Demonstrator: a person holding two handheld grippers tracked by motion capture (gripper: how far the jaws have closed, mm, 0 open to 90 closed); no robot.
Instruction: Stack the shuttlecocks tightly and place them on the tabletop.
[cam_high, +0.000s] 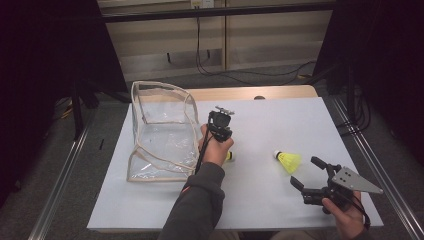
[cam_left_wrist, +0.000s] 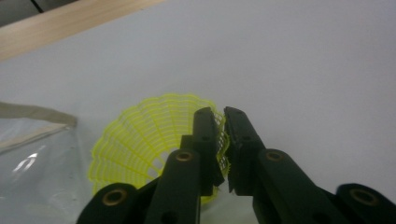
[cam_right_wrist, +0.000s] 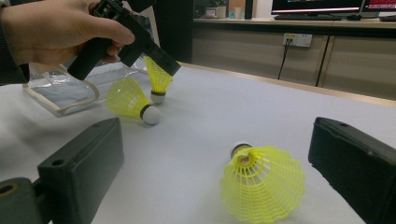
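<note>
The left gripper (cam_left_wrist: 222, 140) pinches a shuttlecock (cam_left_wrist: 149, 144), its cork hidden.

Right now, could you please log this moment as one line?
left tongs: shut on yellow plastic shuttlecock | right tongs: open, behind second shuttlecock | clear plastic bag: open

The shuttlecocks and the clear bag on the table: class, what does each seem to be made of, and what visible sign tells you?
Shuttlecock: the yellow skirt looks like moulded plastic, an open, slightly glossy mesh of ribs; the white rounded head seems cork or foam, which is hard to tell.
Bag: probably soft clear vinyl, see-through with shiny creases, edged in cream fabric-like piping.
</note>
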